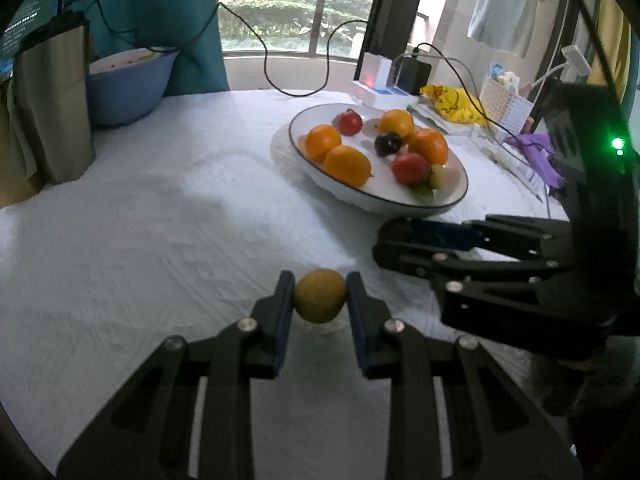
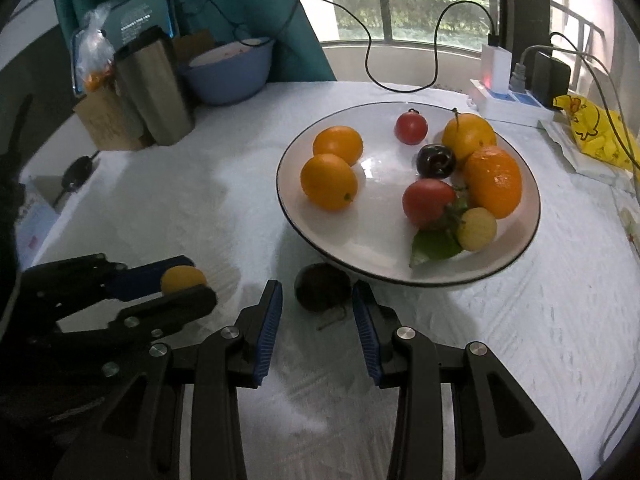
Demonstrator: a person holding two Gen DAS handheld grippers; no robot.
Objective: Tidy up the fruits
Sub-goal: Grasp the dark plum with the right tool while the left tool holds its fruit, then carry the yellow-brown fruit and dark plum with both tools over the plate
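A small round yellow-green fruit (image 1: 320, 296) is pinched between the left gripper's (image 1: 320, 300) blue pads, near the white dark-rimmed plate (image 2: 516, 240). The right gripper (image 2: 318, 312) gapes empty; a dark round fruit (image 2: 322, 286) lies just ahead between its fingertips, against the plate's near rim.

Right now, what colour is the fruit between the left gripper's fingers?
Yellowish-green; the fruit in the left gripper shows best in the left wrist view.

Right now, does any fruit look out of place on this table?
Yes. One dark round fruit lies on the white tablecloth just outside the plate, between the open fingers of the right claw, while the other fruits sit on the plate. The left claw grips a small yellow-brown fruit.
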